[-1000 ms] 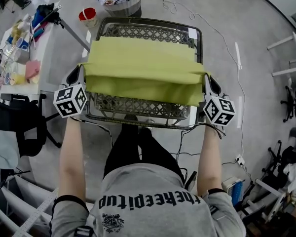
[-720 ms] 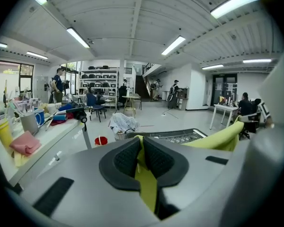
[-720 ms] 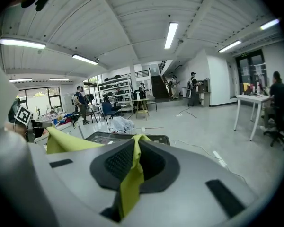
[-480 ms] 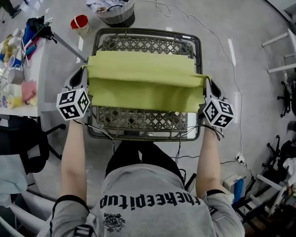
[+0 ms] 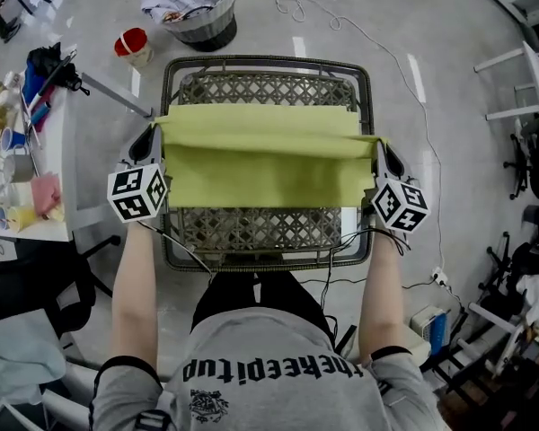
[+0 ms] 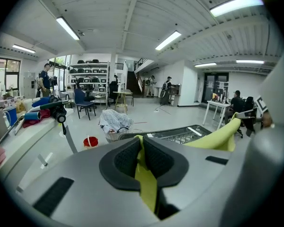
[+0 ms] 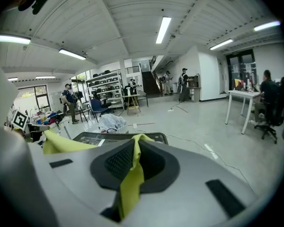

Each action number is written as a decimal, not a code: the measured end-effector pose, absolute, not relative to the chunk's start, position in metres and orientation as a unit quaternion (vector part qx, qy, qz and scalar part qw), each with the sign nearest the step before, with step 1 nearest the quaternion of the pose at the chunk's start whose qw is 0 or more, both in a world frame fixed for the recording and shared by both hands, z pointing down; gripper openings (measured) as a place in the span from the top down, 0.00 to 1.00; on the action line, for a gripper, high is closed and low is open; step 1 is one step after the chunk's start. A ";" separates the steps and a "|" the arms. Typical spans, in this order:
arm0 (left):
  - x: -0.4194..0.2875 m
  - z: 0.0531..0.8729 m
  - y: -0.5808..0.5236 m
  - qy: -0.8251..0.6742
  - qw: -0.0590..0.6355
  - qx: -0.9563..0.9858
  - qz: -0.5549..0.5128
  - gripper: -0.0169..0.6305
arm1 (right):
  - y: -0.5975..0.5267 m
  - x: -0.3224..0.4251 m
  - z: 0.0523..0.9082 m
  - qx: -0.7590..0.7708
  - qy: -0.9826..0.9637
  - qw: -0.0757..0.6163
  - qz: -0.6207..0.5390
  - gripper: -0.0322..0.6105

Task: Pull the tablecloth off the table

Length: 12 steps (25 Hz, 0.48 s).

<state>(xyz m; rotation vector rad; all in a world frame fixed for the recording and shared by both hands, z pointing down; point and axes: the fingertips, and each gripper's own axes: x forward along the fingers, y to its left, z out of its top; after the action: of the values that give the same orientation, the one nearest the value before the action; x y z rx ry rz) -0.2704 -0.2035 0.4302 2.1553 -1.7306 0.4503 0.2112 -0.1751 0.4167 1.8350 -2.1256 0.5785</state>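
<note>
I am partway through the pull. My left gripper [image 5: 151, 140] and my right gripper [image 5: 381, 149] are each clamped tight on one side edge of the yellow-green fabric tablecloth [image 5: 265, 155]. The cloth stretches, folded double, over the middle of the dark metal lattice-top table [image 5: 260, 236], whose far and near strips lie uncovered. Next, I judge, both grippers must draw evenly past the table's near edge with a firm hold. Count: two grippers, one cloth, one table.
</note>
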 end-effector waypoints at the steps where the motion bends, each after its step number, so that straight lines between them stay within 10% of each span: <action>1: -0.271 0.434 -0.206 -0.607 0.172 0.759 0.162 0.93 | -0.178 0.211 0.420 0.635 -0.732 0.140 0.202 0.91; 12: -0.272 0.466 -0.235 -0.587 0.194 0.762 0.190 0.93 | -0.207 0.208 0.449 0.647 -0.713 0.157 0.219 0.90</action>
<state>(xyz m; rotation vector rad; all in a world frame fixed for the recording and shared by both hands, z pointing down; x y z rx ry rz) -0.2723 -0.2347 0.4655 2.1375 -1.6466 0.5340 0.2083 -0.2067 0.4492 1.8509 -2.0412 0.6263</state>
